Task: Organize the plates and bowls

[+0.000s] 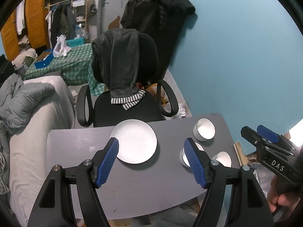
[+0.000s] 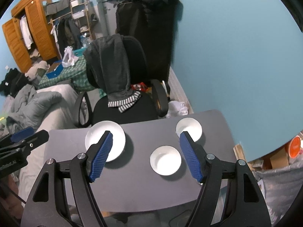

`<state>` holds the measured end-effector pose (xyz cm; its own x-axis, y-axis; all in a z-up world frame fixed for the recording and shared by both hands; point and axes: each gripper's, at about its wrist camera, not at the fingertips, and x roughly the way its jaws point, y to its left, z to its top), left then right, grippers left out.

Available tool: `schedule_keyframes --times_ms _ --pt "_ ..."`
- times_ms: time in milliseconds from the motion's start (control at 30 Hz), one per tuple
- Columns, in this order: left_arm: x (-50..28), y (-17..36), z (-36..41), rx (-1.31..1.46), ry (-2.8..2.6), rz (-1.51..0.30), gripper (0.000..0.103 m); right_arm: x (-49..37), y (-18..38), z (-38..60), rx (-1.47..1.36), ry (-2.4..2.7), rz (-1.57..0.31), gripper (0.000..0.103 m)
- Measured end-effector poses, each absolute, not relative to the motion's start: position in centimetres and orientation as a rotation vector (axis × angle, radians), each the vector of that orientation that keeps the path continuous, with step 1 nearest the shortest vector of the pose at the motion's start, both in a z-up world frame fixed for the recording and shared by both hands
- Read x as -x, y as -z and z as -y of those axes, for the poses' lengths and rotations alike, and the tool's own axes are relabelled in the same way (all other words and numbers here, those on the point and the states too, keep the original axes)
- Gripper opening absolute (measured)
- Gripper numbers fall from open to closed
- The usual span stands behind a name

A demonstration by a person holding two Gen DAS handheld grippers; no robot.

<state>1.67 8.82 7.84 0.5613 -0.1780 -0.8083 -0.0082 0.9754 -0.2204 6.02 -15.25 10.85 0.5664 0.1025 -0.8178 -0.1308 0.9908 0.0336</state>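
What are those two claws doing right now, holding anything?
Left claw: open, empty, above the grey table near the white plate.
Right claw: open, empty, above the table with a white bowl below it.

We see a white round plate (image 1: 135, 141) lying flat on the grey table (image 1: 132, 185), near its far edge and toward the left; it is empty and right way up; to its right we count three white bowls, all upright and empty; the far bowl (image 1: 204, 130) stands near the table's far right corner, showing a thin dark rim; the middle bowl (image 1: 182, 156) stands nearer us, partly hidden; the third bowl (image 1: 223, 158) stands just beside it, close to the right edge.
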Motion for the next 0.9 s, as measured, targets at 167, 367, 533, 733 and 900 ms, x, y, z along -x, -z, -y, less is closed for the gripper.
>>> schedule_keyframes --times_ms 167,367,533,733,900 --pt "-1.2 -8.1 -7.7 0.191 0.134 -0.966 0.076 -5.2 -10.7 16.2 0.013 -0.106 -0.958 0.072" --pt "-1.1 -8.4 -6.2 0.192 0.198 -0.963 0.076 -4.6 -11.0 17.7 -0.002 -0.051 -0.967 0.072" --pt "-1.4 -8.4 -4.5 0.182 0.254 -0.967 0.076 -4.0 -11.3 19.1 0.001 -0.003 -0.963 0.072" --pt "-1.8 -8.2 -2.7 0.165 0.311 -0.976 0.076 -3.6 -10.7 21.0 -0.018 0.05 -0.977 0.072" --pt "-3.1 -7.7 -0.8 0.14 0.345 -0.998 0.076 -3.8 -10.0 22.5 -0.013 0.096 -0.986 0.072"
